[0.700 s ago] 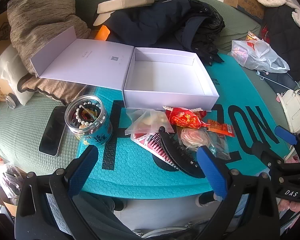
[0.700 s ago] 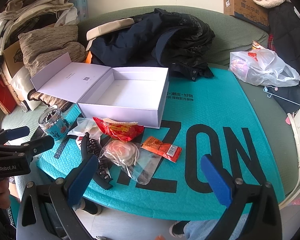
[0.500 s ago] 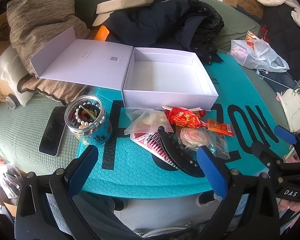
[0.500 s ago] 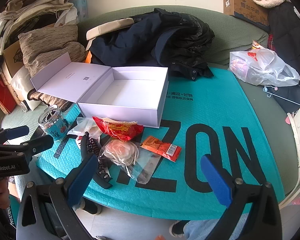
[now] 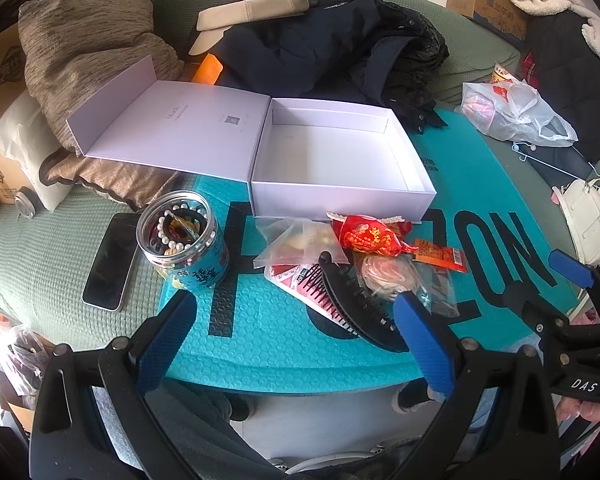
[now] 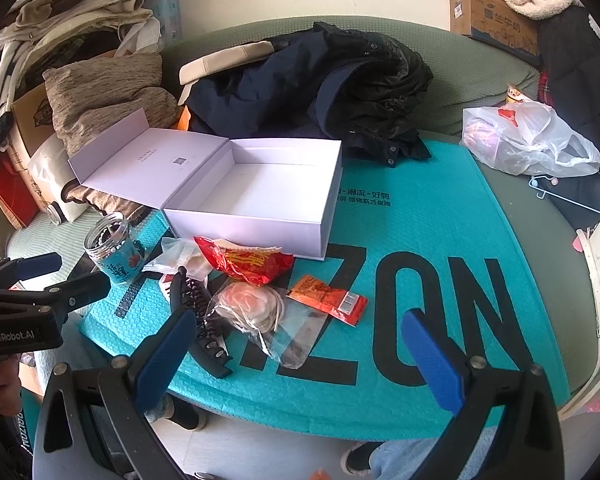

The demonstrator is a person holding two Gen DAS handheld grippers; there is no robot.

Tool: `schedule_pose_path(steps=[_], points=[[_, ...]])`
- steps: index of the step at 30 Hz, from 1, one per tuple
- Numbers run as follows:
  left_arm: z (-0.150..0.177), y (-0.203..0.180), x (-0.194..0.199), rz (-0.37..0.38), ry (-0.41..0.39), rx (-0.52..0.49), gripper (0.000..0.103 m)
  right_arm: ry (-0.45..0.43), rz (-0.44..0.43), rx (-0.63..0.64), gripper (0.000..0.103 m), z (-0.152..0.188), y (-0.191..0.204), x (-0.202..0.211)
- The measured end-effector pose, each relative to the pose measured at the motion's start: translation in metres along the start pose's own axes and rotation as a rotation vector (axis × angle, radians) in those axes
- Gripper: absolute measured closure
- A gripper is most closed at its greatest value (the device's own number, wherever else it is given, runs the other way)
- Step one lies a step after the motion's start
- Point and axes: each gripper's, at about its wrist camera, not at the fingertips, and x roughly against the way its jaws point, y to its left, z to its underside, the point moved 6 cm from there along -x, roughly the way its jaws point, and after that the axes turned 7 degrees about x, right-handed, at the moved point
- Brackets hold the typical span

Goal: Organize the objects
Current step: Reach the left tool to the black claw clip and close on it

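An open, empty white box (image 5: 340, 164) (image 6: 256, 196) with its lid flapped left sits on a teal mat (image 5: 260, 328) (image 6: 420, 208). In front of it lie a blue jar of beads (image 5: 186, 240) (image 6: 114, 252), a black hair claw (image 5: 352, 300) (image 6: 198, 312), a red snack pack (image 5: 370, 236) (image 6: 246, 260), an orange sachet (image 5: 440, 256) (image 6: 328, 296) and clear bags (image 5: 296, 240) (image 6: 252, 308). My left gripper (image 5: 296, 336) (image 6: 60, 276) is open and empty at the mat's near edge. My right gripper (image 6: 300, 356) (image 5: 548, 284) is open and empty, right of the pile.
A phone (image 5: 108, 260) lies left of the jar. A dark jacket (image 5: 332, 48) and a brown cushion (image 5: 84, 60) lie behind the box. A white plastic bag (image 6: 528, 136) and a white handbag (image 5: 588, 216) sit at the right.
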Motion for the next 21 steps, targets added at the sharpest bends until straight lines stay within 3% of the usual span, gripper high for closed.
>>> schedule_pose_path(steps=[21], points=[[0.03, 0.0, -0.013, 0.02, 0.034, 0.042, 0.004, 0.019, -0.042, 0.044, 0.001, 0.023, 0.008, -0.002]])
